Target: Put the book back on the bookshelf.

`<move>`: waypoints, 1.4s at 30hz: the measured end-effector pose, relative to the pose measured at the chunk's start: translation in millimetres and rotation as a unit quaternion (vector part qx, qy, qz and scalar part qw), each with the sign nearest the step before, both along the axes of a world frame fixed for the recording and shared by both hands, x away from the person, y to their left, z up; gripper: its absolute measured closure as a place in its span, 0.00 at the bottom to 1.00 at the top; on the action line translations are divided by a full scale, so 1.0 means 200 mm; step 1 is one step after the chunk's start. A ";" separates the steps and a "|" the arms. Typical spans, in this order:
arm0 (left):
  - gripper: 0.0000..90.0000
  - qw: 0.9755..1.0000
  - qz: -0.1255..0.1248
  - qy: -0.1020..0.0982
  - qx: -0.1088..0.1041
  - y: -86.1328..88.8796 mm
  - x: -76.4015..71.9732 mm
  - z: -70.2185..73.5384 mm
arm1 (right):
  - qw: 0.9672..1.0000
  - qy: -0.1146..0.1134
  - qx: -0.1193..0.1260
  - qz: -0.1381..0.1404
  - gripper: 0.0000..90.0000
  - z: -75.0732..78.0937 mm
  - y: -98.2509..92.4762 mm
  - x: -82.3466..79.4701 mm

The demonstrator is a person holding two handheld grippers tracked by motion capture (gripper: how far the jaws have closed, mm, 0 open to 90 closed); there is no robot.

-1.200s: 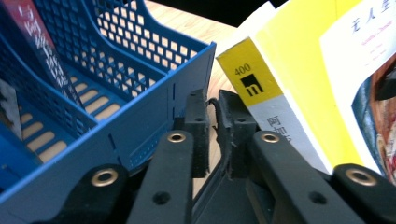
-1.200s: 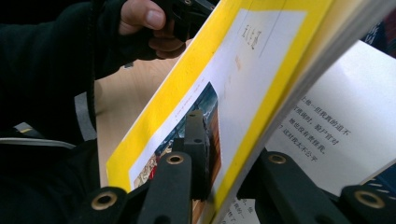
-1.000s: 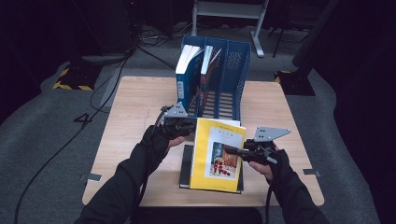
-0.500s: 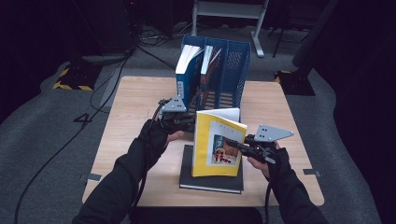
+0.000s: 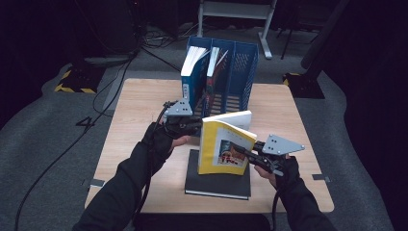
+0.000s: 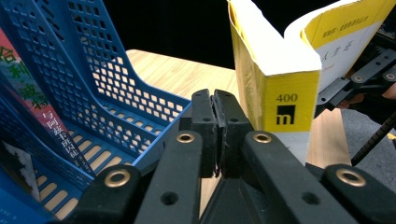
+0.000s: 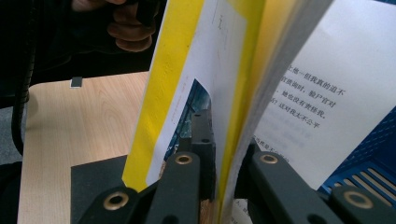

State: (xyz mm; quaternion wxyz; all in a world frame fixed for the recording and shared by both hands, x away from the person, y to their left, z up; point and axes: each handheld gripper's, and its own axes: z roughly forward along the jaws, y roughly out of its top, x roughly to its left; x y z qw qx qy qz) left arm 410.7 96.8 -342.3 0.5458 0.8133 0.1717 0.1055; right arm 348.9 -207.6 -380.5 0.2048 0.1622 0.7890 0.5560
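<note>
Yellow book [image 5: 223, 148] stands almost upright above the wooden table [image 5: 139, 106], its lower edge near a black book [image 5: 217, 183] that lies flat on the table close to the person's edge. The cover faces the person and the pages fan open a little at the top. The right gripper [image 5: 242, 153] is clenched on the front cover of this yellow book: in the right gripper view the two black jaws [image 7: 210, 154] pinch the cover between them, with the printed pages hanging free at the right. The left gripper [image 5: 196, 126] is at the left side of the yellow book, near its spine. Its jaws are pressed together with nothing between them, as the left gripper view [image 6: 215, 130] shows; whether they touch the book I cannot tell. Behind the book stands a blue file rack [image 5: 238, 67] with several compartments. Two other books [image 5: 202, 72] stand in its left compartments, and the right compartments hold nothing.
</note>
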 end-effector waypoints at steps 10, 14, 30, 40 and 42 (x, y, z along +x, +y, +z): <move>0.85 1.000 0.001 -0.015 -0.012 0.02 -0.11 -0.01 | 1.000 -0.003 0.003 0.012 0.94 -0.01 -0.01 -0.07; 0.78 1.000 0.001 -0.019 -0.017 0.03 -0.14 -0.01 | 1.000 -0.003 0.003 0.016 0.94 -0.02 -0.01 -0.09; 0.49 0.995 0.058 -0.054 0.062 0.11 -0.24 -0.07 | 0.999 -0.011 -0.005 0.031 0.94 -0.02 -0.02 -0.14; 0.45 0.991 0.024 -0.030 0.127 0.16 -0.29 -0.20 | 0.999 -0.013 -0.009 0.033 0.94 -0.02 -0.02 -0.15; 0.44 0.991 0.004 -0.009 0.136 0.17 -0.30 -0.22 | 0.999 -0.013 -0.008 0.033 0.94 -0.02 -0.02 -0.15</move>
